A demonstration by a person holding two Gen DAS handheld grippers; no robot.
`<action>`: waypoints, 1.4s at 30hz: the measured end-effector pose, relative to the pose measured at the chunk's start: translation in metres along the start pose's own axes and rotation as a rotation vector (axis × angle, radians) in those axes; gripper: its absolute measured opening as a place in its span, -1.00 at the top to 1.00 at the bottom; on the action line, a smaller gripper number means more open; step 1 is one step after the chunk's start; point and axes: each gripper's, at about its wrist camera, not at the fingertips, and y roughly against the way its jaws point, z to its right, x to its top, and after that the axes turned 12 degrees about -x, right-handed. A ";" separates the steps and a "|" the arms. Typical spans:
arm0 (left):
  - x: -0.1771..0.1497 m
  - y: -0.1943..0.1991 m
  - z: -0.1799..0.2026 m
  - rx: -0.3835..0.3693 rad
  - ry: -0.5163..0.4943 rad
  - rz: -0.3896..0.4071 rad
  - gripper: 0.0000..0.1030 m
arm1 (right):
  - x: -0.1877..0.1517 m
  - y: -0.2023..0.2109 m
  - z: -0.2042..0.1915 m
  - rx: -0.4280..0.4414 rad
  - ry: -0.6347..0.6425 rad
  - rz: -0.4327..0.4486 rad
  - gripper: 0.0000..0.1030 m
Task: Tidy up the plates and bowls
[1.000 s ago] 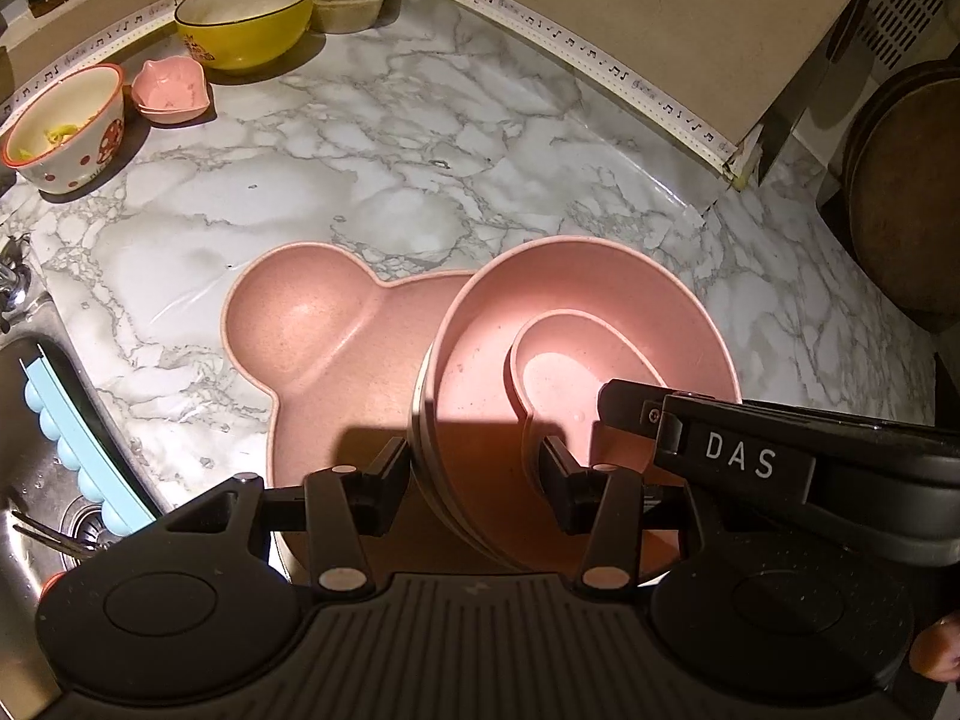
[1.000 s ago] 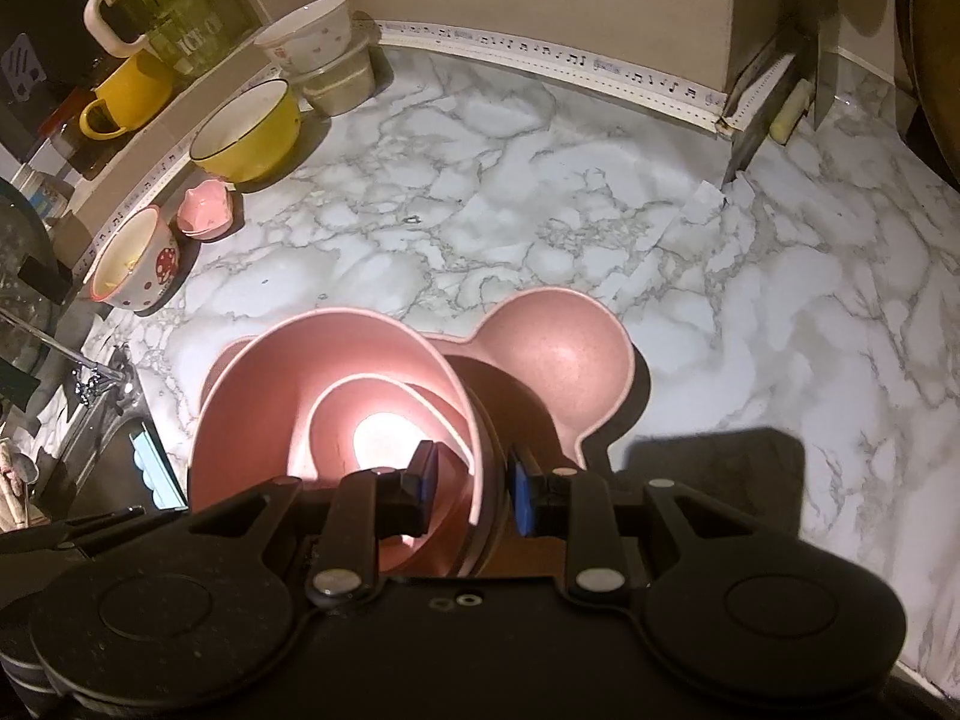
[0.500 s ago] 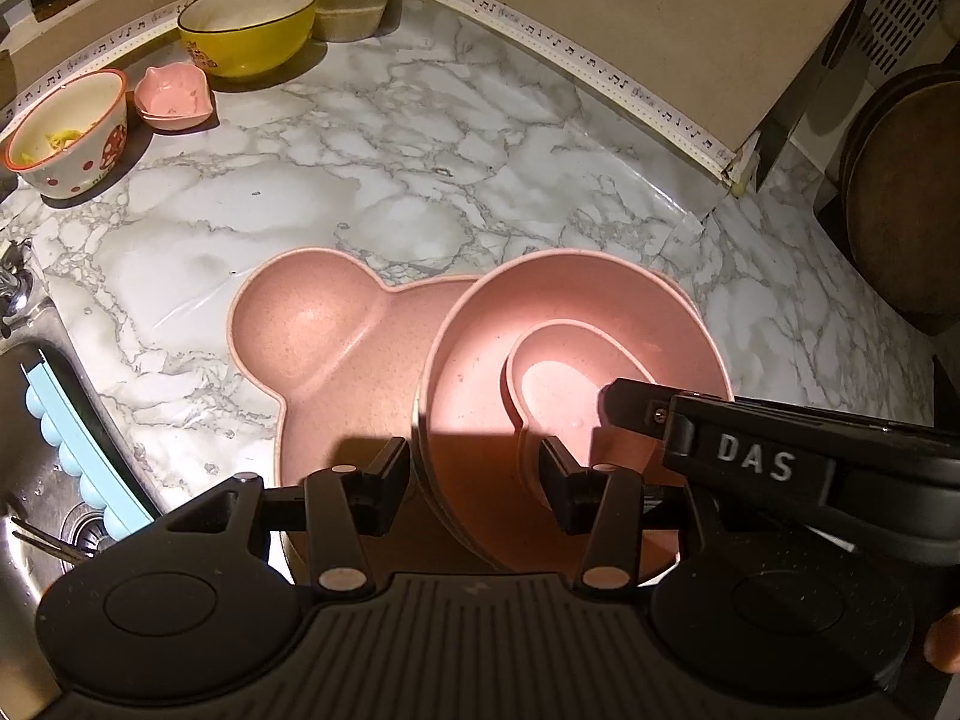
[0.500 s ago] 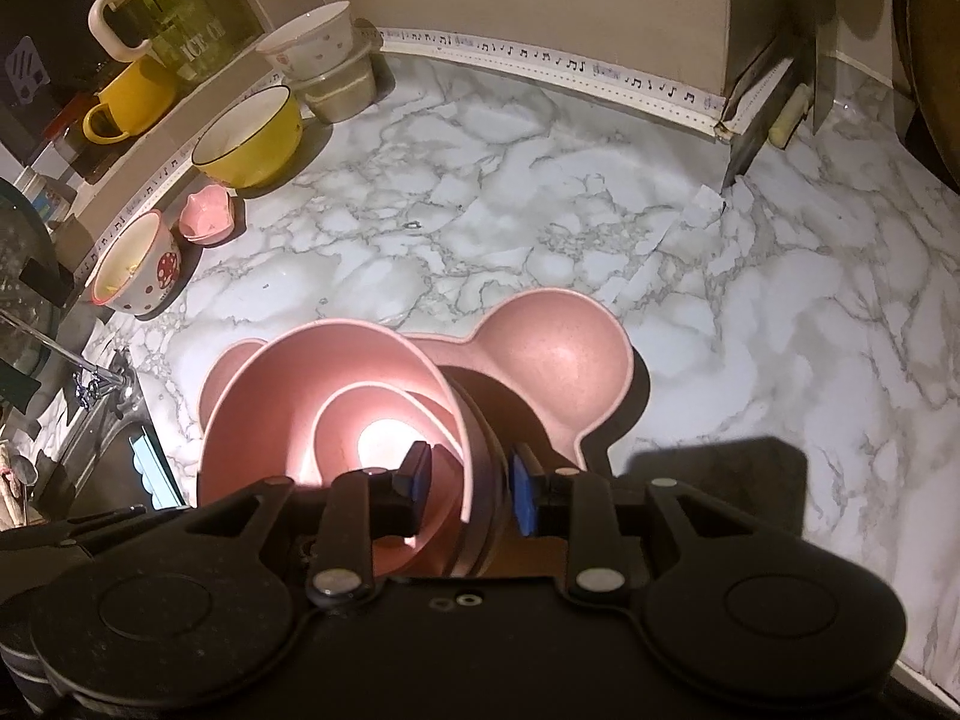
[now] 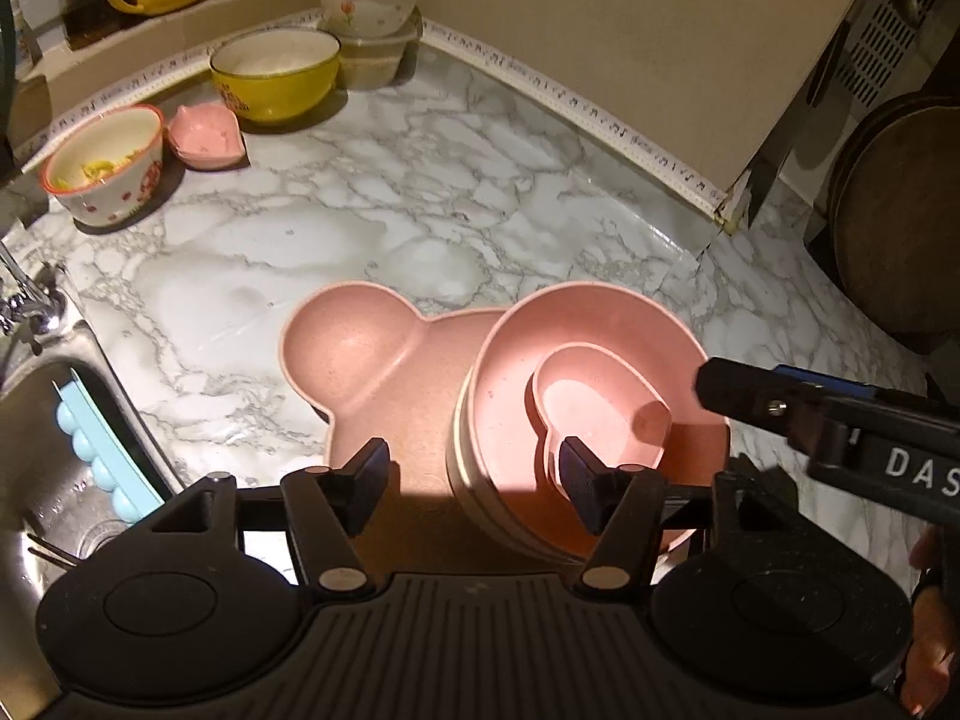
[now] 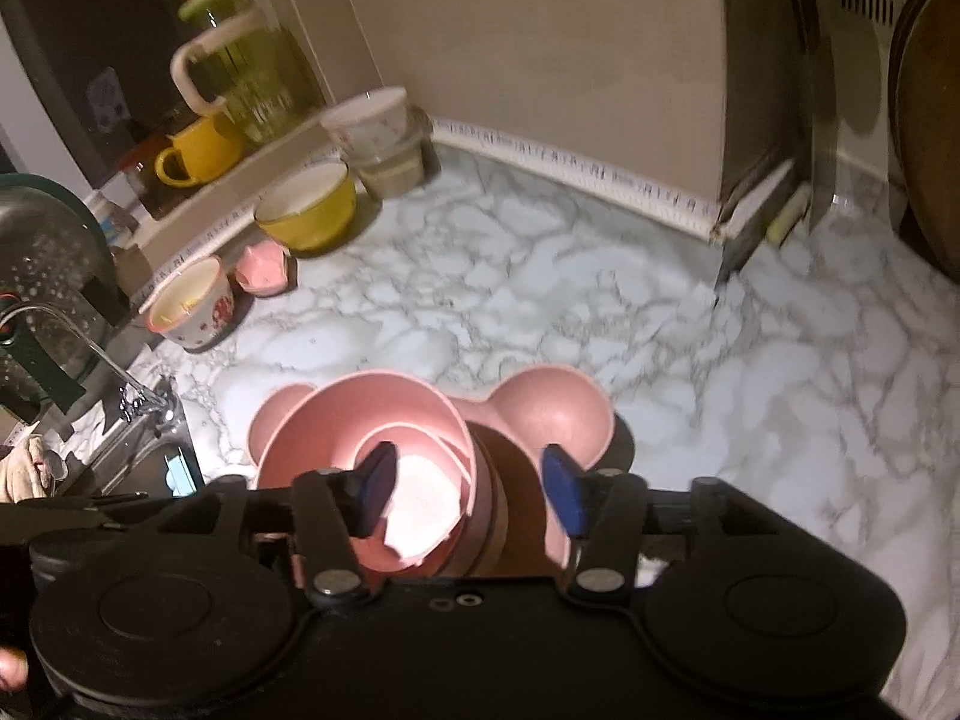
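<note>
1. Left claw (image 5: pixel 471 483): spread wide, holding nothing; pads straddling the near left wall of the big bowl (image 5: pixel 600 360), one pad outside over the bear plate (image 5: pixel 372 360), the other inside the bowl against the small bowl (image 5: pixel 600 396).
2. Right claw (image 6: pixel 471 489): wide apart too, gripping nothing; left pad over the small bowl (image 6: pixel 414 504), right pad beyond the big bowl (image 6: pixel 336 420), above the bear plate (image 6: pixel 552 414). Contact with the rim impossible to tell through blur.
3. Stack just ahead of both claws: small bowl nested in big bowl, big bowl sitting on bear plate, plate flat on the marble desk (image 5: pixel 312 240).
4. Right claw (image 5: pixel 744 396) visible from the left camera, reaching in at the right of the stack, near the big bowl's rim.
5. Far ahead-left of the claws, along the desk's back edge: yellow bowl (image 5: pixel 276 75), tiny pink dish (image 5: pixel 207 135), red-patterned bowl (image 5: pixel 102 165).
6. Left of the left claw: sink (image 5: pixel 48 450).
</note>
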 end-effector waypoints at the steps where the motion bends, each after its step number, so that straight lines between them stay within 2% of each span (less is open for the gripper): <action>1: -0.001 0.004 0.001 0.004 -0.011 0.013 -0.20 | -0.001 0.003 0.002 -0.002 0.003 0.015 -0.13; 6: -0.008 0.022 0.009 0.020 -0.074 0.083 -0.21 | -0.007 0.019 0.009 0.017 0.005 0.073 -0.28; 11: -0.019 0.033 0.018 0.013 -0.118 0.130 -0.30 | -0.020 0.039 0.011 0.035 0.035 0.152 -0.53; 14: -0.027 0.038 0.024 0.000 -0.145 0.159 -0.34 | -0.028 0.051 0.011 0.044 0.053 0.200 -0.58; 16: -0.032 0.042 0.026 -0.012 -0.155 0.180 -0.51 | -0.033 0.058 0.013 0.048 0.051 0.226 -0.62; 20: -0.042 0.050 0.031 -0.028 -0.180 0.221 -0.53 | -0.044 0.069 0.018 0.036 0.034 0.273 -0.79; 23: -0.050 0.055 0.035 -0.041 -0.206 0.246 -0.62 | -0.052 0.077 0.022 0.030 0.034 0.304 -0.88; 26: -0.056 0.057 0.037 -0.045 -0.217 0.250 -0.88 | -0.060 0.086 0.025 0.022 0.040 0.340 -0.98; 27: -0.059 0.058 0.037 -0.049 -0.214 0.254 -1.00 | -0.062 0.088 0.026 0.019 0.043 0.351 -0.99; 42: -0.079 0.066 0.046 -0.062 -0.212 0.230 -1.00 | -0.092 0.109 0.040 0.020 -0.018 0.361 -0.99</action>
